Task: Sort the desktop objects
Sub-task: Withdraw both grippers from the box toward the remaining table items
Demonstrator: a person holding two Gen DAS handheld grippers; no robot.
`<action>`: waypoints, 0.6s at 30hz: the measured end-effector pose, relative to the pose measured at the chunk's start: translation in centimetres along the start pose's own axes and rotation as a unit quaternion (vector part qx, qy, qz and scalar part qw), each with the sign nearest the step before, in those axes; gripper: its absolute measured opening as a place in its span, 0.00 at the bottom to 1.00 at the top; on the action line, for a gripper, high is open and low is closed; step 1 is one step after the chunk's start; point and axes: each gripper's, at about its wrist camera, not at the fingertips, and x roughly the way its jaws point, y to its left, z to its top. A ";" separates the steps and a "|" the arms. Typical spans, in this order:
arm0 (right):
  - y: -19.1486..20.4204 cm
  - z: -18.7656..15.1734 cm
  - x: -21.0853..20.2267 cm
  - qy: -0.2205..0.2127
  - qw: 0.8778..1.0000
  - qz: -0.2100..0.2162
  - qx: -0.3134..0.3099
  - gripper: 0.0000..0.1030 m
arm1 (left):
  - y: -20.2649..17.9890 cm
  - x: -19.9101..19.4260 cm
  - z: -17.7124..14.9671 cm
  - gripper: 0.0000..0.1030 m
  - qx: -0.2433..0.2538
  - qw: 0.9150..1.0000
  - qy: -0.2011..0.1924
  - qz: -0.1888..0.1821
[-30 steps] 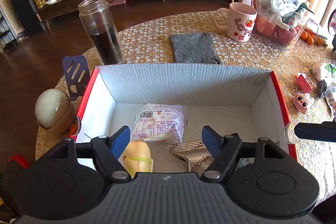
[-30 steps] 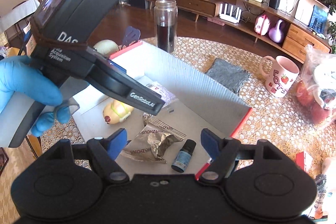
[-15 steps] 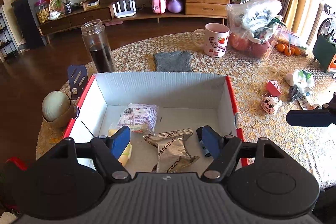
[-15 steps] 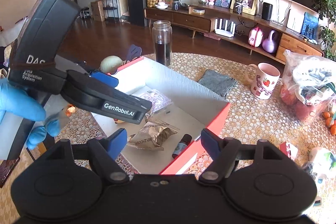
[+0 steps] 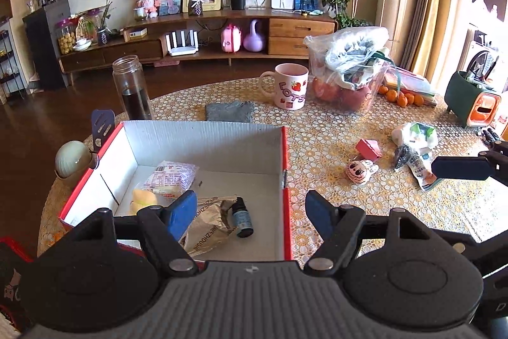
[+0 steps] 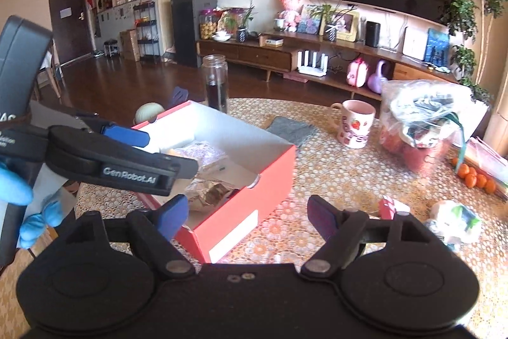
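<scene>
The red cardboard box (image 5: 287,167) with a white inside holds a printed snack packet (image 5: 170,177), a yellow toy (image 5: 143,199), a crumpled foil packet (image 5: 206,224) and a small dark bottle (image 5: 243,216). My left gripper (image 5: 250,205) hovers open over the box's near right corner with nothing between its fingers. My right gripper (image 6: 247,208) hangs right of the box (image 6: 254,196); its jaws are opening and are empty. To the right, loose on the table, lie a small red box (image 5: 368,148), a skull-faced charm (image 5: 360,170) and white-green packets (image 5: 416,132).
Behind the box stand a glass jar (image 5: 131,88), a grey cloth (image 5: 229,111), a pink mug (image 5: 290,86) and a plastic bag of fruit (image 5: 349,69). Tangerines (image 5: 401,96) and a green-orange container (image 5: 473,100) sit far right. An egg-shaped holder (image 5: 71,153) is left of the box.
Both grippers have drawn back from over the box and risen, so more of the table and room shows. The right jaws stand slightly wider.
</scene>
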 end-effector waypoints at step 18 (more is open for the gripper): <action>-7.0 -6.6 -6.5 -0.059 0.993 -0.099 0.033 0.92 | -9.5 -0.9 -2.2 0.84 0.032 0.998 -0.021 -0.059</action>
